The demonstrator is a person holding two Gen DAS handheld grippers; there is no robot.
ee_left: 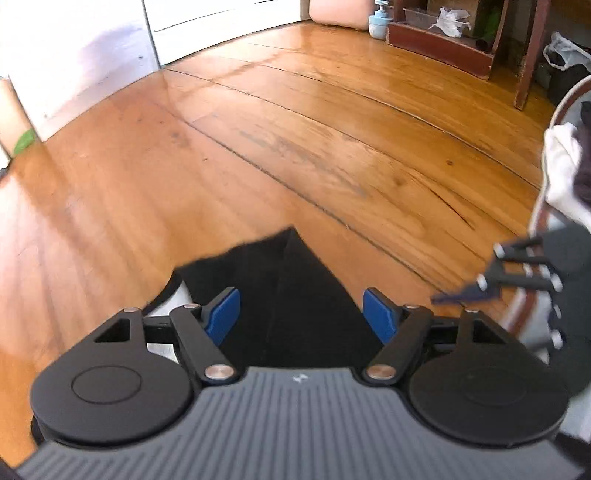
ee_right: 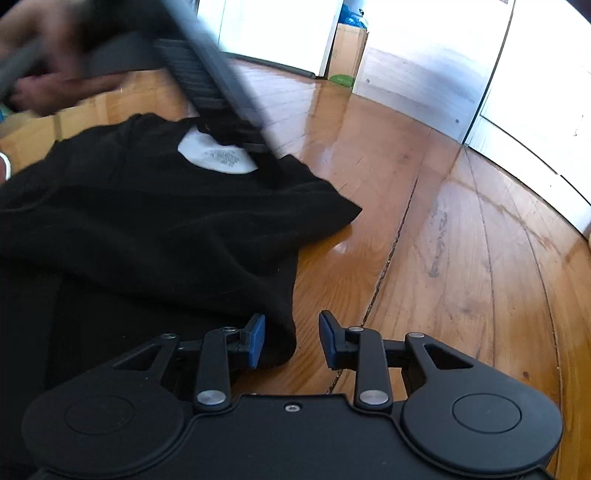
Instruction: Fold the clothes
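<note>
My left gripper [ee_left: 302, 314] points down at the wooden floor [ee_left: 295, 140]. Its jaws stand wide apart, and the blue pads [ee_left: 223, 314] press on nothing. A pointed corner of the black garment [ee_left: 295, 295] lies on the floor below and between the fingers, with bare boards beyond the tip. A small patch of white shows at the garment's edge beside the left pad.

My right gripper [ee_right: 291, 341] also points down at the floor [ee_right: 461, 240]. Its jaws stand partly apart. The lower corner of the black garment [ee_right: 147, 229] reaches into the gap, close by the left blue pad [ee_right: 256, 339]; the right pad is clear of the cloth, with bare floor showing between. The pads do not clamp the fabric, so the fingers are released.

In the right wrist view the garment lies spread on the floor, filling the left half of the frame, with a folded layer on top running out to a point at mid-frame. A white neck label [ee_right: 218, 155] shows near its far edge. My left gripper [ee_right: 207, 74] crosses above that label, blurred, held by a hand [ee_right: 44, 81] at the upper left.

In the left wrist view my right gripper [ee_left: 524, 273] appears blurred at the right edge, in front of a round basket [ee_left: 554, 118] holding white cloth [ee_left: 561, 166] and dark cloth. A blue pump bottle [ee_left: 380, 22] stands on the floor by the far wall, beside a wooden shelf [ee_left: 439, 40].
</note>
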